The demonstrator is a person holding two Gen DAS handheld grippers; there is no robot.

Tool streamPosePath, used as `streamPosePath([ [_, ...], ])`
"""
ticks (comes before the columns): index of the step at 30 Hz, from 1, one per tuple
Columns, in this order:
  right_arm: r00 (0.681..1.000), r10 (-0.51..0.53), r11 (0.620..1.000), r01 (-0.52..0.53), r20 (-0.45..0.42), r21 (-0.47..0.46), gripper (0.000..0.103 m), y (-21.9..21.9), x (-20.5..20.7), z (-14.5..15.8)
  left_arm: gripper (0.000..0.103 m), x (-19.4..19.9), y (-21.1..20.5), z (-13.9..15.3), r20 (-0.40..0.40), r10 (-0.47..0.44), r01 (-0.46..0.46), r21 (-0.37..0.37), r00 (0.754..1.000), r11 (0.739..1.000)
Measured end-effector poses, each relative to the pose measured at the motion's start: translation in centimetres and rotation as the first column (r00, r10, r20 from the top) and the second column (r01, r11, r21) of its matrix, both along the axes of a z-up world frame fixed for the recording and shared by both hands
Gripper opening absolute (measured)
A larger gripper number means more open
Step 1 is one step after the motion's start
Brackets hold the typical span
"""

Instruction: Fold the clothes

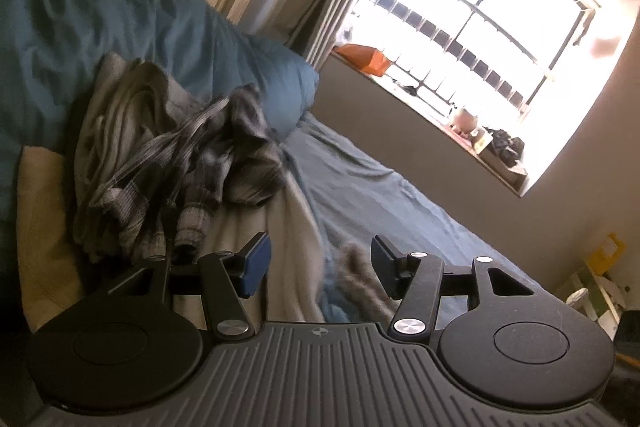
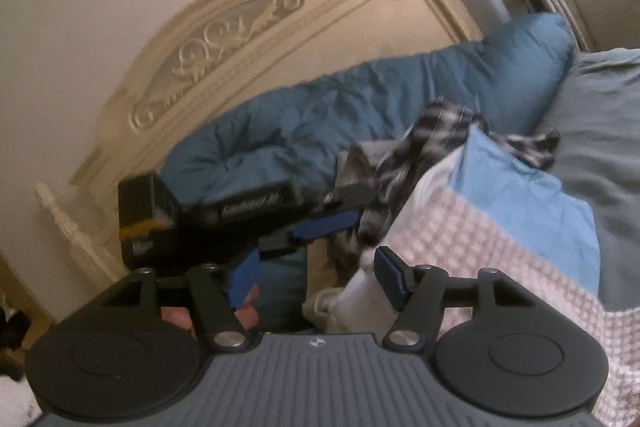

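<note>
A heap of clothes lies on the bed: a grey-and-black plaid garment on top of beige and white cloth. My left gripper is open and empty, just in front of the heap, with blurred cloth between its pads. In the right wrist view the plaid garment lies behind a pink-checked and light blue cloth. My right gripper is open and empty; white cloth lies by its right finger. The left gripper's body crosses just ahead of it.
A teal duvet and pillow lie along the cream carved headboard. A grey-blue sheet covers the bed. A bright window has a cluttered sill with an orange box.
</note>
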State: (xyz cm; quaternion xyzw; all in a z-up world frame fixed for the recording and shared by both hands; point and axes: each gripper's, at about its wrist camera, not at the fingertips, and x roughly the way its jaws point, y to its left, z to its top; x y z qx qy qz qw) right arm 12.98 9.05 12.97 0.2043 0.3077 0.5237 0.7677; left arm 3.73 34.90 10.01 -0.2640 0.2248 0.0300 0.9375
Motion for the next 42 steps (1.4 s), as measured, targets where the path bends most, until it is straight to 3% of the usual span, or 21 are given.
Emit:
streamPosePath([
  [4,0.985,-0.173,0.982,0.174,-0.013,0.07,0.064,-5.7,2.2,1.2,0.055,-1.7,-1.9,2.0,0.105,-0.046,0.041,0.044,0.993,0.998],
  [8,0.926,-0.376,0.926,0.376,-0.002,0.017,0.06,-11.5,3.8,1.1,0.06,-2.5,-5.5,3.5,0.174,-0.172,0.162,0.07,0.97,0.984],
  [11,0.883,-0.469,0.881,0.468,0.006,-0.069,0.055,-14.3,4.7,-0.1,0.063,-1.3,-9.4,3.0,0.138,-0.305,0.293,0.104,0.942,0.951],
  [13,0.872,-0.489,0.863,0.483,-0.008,-0.146,0.049,-14.9,5.4,-1.9,0.063,0.2,-11.9,1.8,0.077,-0.341,0.33,0.125,0.937,0.936],
  [15,0.863,-0.505,0.839,0.489,-0.009,-0.238,0.045,-14.8,6.0,-4.0,0.062,2.3,-13.6,-0.3,-0.009,-0.334,0.333,0.133,0.942,0.934],
  [18,0.848,-0.528,0.778,0.497,0.028,-0.385,0.032,-14.4,6.8,-7.1,0.054,4.8,-13.7,-3.6,-0.137,-0.214,0.237,0.182,0.967,0.954],
  [19,0.849,-0.528,0.764,0.494,0.038,-0.415,0.029,-14.4,7.2,-7.9,0.048,5.1,-13.3,-4.1,-0.166,-0.183,0.213,0.183,0.969,0.96],
  [21,0.85,-0.524,0.736,0.485,0.057,-0.472,0.025,-14.3,7.9,-9.5,0.047,5.5,-12.1,-5.0,-0.219,-0.133,0.172,0.171,0.967,0.97],
  [27,0.868,-0.487,0.679,0.446,0.098,-0.583,0.019,-12.9,10.9,-13.9,0.043,5.4,-10.6,-4.9,-0.221,-0.139,0.172,0.142,0.965,0.975],
  [32,0.859,-0.504,0.613,0.434,0.096,-0.66,0.016,-11.5,15.5,-18.2,0.038,5.4,-10.7,-4.8,-0.224,-0.133,0.165,0.129,0.965,0.978],
  [35,0.828,-0.556,0.625,0.479,0.079,-0.617,0.013,-12.2,17.4,-19.3,0.037,5.2,-10.6,-5.0,-0.232,-0.137,0.171,0.136,0.963,0.976],
  [37,0.786,-0.617,0.622,0.519,0.042,-0.586,0.013,-13.3,18.3,-19.1,0.037,5.1,-10.7,-5.1,-0.235,-0.14,0.177,0.145,0.962,0.974],
  [42,0.878,-0.472,0.747,0.351,-0.078,-0.565,0.015,-13.1,15.0,-17.1,0.036,4.8,-10.6,-5.2,-0.223,-0.142,0.178,0.154,0.964,0.972],
])
